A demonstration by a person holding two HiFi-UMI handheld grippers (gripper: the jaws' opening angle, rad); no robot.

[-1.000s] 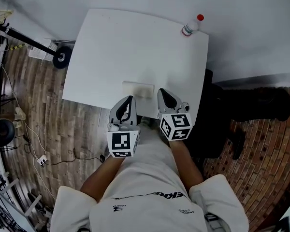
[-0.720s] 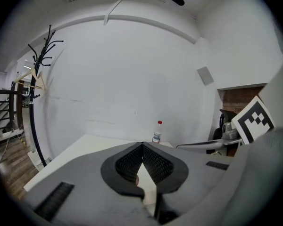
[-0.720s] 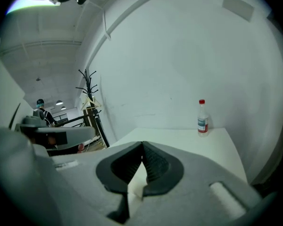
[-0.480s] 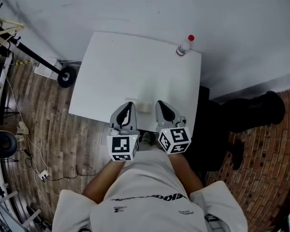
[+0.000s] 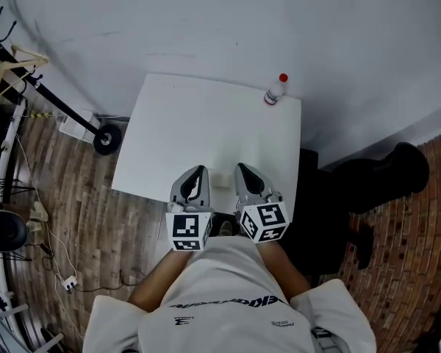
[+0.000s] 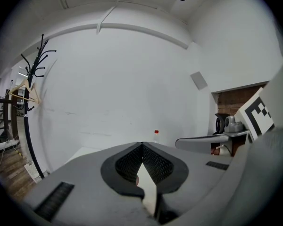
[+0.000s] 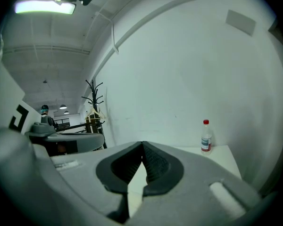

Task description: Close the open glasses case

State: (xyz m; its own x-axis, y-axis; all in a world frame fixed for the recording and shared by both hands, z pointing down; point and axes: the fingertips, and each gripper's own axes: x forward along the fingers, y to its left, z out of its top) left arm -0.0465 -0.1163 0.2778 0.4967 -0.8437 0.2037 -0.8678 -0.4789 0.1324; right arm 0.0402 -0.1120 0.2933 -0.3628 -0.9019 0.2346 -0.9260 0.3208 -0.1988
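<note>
The left gripper [image 6: 142,146] was seen with its jaws brought together at the tips and nothing caught between them. The right gripper [image 7: 142,145] was likewise closed tip to tip and empty. Both were held side by side over the near edge of the table [image 5: 206,123] and pointed toward the wall, a posture judged to be one of rest rather than work. The glasses case [image 5: 222,180], a small pale shape, was made out only in the head view, lying on the table between the two grippers. Whether its lid was up or down could not be told. A bottle [image 5: 274,91] was placed well ahead and to the right of the right gripper, at the far corner. Bare tabletop lay ahead of both grippers, so ample room for reaching was judged. The table edge beneath them was the one to be minded.
</note>
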